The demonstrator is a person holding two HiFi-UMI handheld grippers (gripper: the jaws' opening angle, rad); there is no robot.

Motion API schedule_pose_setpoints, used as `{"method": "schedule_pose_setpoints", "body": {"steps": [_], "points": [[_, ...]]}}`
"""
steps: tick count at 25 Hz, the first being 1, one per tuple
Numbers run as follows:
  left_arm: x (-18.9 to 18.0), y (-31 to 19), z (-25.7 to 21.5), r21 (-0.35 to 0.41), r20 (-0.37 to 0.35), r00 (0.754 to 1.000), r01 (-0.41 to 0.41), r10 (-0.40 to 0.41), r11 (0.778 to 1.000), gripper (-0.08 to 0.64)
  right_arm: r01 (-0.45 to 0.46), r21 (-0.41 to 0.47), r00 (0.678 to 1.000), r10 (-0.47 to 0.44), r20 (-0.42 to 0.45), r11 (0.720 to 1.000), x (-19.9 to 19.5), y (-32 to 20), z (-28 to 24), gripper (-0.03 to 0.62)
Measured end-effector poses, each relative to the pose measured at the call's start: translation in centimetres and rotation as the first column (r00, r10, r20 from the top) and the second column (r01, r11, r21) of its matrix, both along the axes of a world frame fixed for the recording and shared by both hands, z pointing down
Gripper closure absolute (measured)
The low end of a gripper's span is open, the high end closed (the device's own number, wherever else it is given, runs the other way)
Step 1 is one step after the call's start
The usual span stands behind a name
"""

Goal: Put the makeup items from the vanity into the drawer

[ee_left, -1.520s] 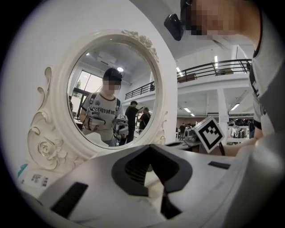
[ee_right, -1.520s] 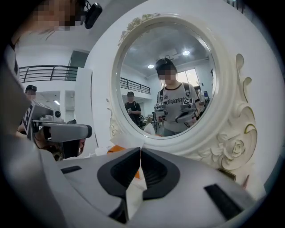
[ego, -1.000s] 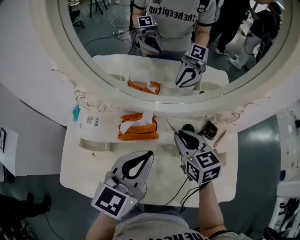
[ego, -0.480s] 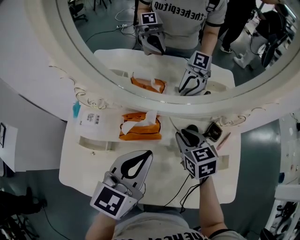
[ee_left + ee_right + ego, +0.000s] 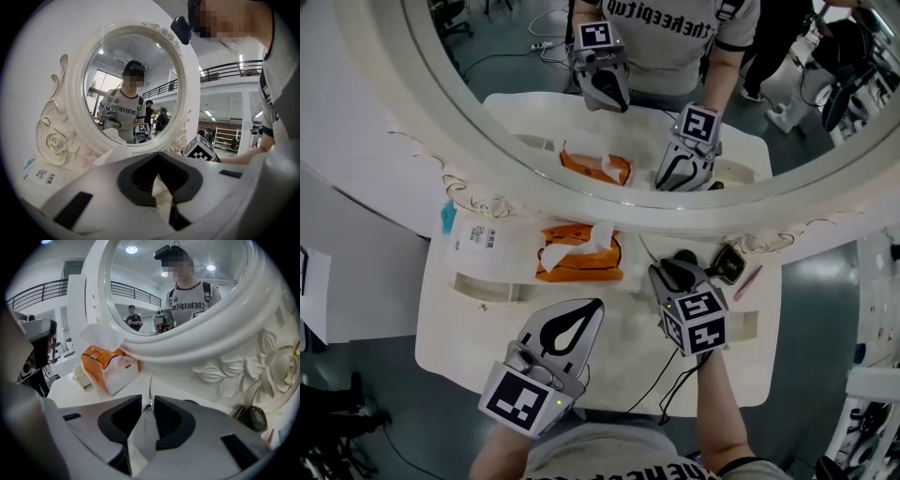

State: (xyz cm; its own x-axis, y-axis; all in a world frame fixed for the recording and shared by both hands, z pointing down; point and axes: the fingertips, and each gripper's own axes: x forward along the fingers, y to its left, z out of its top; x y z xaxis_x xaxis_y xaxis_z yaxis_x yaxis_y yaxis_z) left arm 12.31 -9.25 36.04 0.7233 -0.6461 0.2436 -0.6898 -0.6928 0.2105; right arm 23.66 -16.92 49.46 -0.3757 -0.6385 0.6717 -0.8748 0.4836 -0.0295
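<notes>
On the white vanity top point(image 5: 619, 366), at the mirror's base, lie a round black makeup item point(image 5: 683, 255), a square black compact point(image 5: 727, 263) and a pink pencil point(image 5: 747, 281). My right gripper point(image 5: 664, 272) hovers just left of the round item. Its jaws are opening, with the tips a little apart. In the right gripper view a thin metal piece point(image 5: 149, 397) on the table shows through the gap of the right gripper point(image 5: 149, 402), and the compact point(image 5: 253, 417) lies to the right. My left gripper point(image 5: 598, 306) is shut and empty, low over the table's front; in its own view the left gripper point(image 5: 159, 157) faces the mirror.
An orange tissue pack point(image 5: 579, 253) and a white labelled packet point(image 5: 487, 241) lie at the back left. The oval mirror point(image 5: 609, 94) with its carved frame rises right behind the items. A black cable point(image 5: 661, 375) trails off the front edge. A shallow recess point(image 5: 486, 286) sits at the left.
The right gripper has edged slightly toward the mirror and the makeup items. The left gripper has stayed where it was.
</notes>
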Motion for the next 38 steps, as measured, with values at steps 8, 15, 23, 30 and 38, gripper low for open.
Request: {"method": "schedule_pose_setpoints", "body": {"steps": [8, 15, 23, 30, 38], "points": [[-0.3, -0.1, 0.2, -0.007, -0.005, 1.000, 0.006, -0.006, 1.000, 0.549, 0.003, -0.033, 0.999, -0.005, -0.051, 0.999, -0.1, 0.0, 0.6, 0.482], [-0.7, 0.0, 0.1, -0.006, -0.006, 1.000, 0.012, -0.012, 1.000, 0.549, -0.012, -0.034, 0.998, 0.010, -0.061, 0.999, 0.0, 0.0, 0.6, 0.514], [-1.4, 0.4, -0.1, -0.003, -0.004, 1.000, 0.020, -0.020, 1.000, 0.549, -0.048, -0.033, 0.998, 0.047, -0.040, 0.998, 0.0, 0.4, 0.1, 0.526], [-1.7, 1.1, -0.5, 0.011, -0.009, 1.000, -0.002, 0.002, 1.000, 0.549, -0.084, -0.013, 0.996, 0.084, -0.018, 0.996, 0.3, 1.6, -1.2, 0.528], [-1.6, 2.0, -1.2, 0.047, -0.021, 0.999, -0.048, 0.049, 0.998, 0.548, -0.120, 0.039, 0.993, 0.119, 0.019, 0.992, 0.2, 3.9, -4.1, 0.528]]}}
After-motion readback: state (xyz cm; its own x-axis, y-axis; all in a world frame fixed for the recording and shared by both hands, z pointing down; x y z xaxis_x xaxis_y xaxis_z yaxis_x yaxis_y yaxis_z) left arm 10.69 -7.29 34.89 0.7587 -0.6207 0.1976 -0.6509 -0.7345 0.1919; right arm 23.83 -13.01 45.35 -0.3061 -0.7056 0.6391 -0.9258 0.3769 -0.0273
